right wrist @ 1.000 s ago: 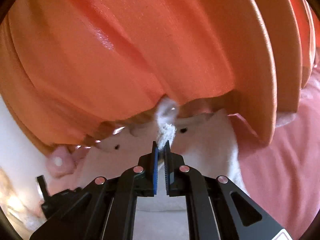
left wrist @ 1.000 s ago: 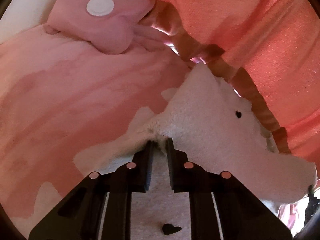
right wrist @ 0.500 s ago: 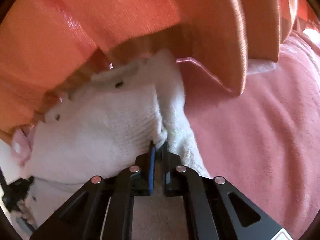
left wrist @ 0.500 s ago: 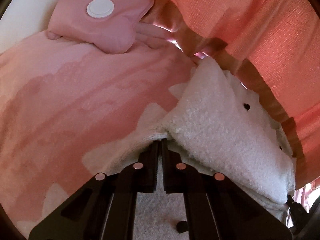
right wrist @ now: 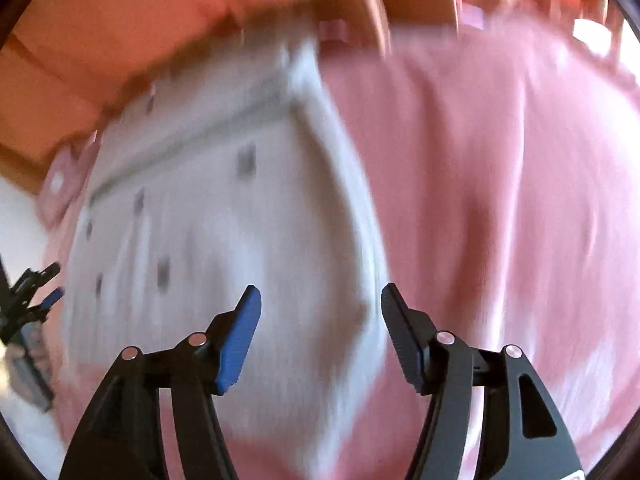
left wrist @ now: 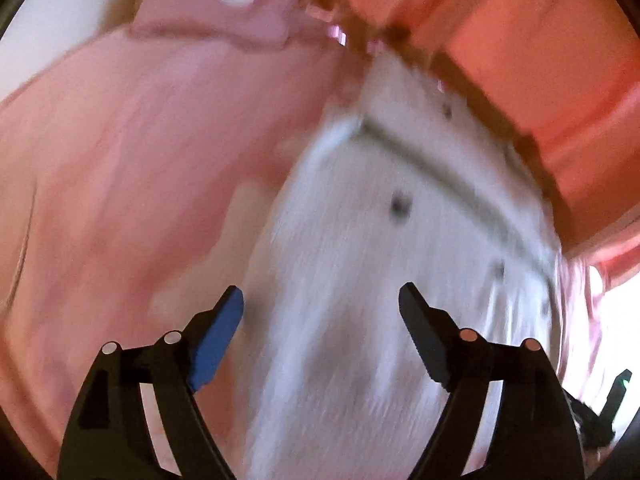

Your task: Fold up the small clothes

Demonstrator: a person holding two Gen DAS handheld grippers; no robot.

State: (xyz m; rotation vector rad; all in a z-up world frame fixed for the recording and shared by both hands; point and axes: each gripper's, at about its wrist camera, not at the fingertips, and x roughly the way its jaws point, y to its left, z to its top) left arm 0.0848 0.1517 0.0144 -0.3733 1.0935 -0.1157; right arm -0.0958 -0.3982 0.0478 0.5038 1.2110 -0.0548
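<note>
White garment (left wrist: 360, 280) on pink blanket (left wrist: 140, 180), left hand-held gripper (left wrist: 320, 308) opening empty, right hand-held gripper (right wrist: 320, 308) likewise

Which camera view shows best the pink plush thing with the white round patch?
The left wrist view shows it best: the pink plush thing lies at the top of the picture on the pink blanket, large, its white patch plain. In the right wrist view it is only a small blurred shape at the left edge.
</note>
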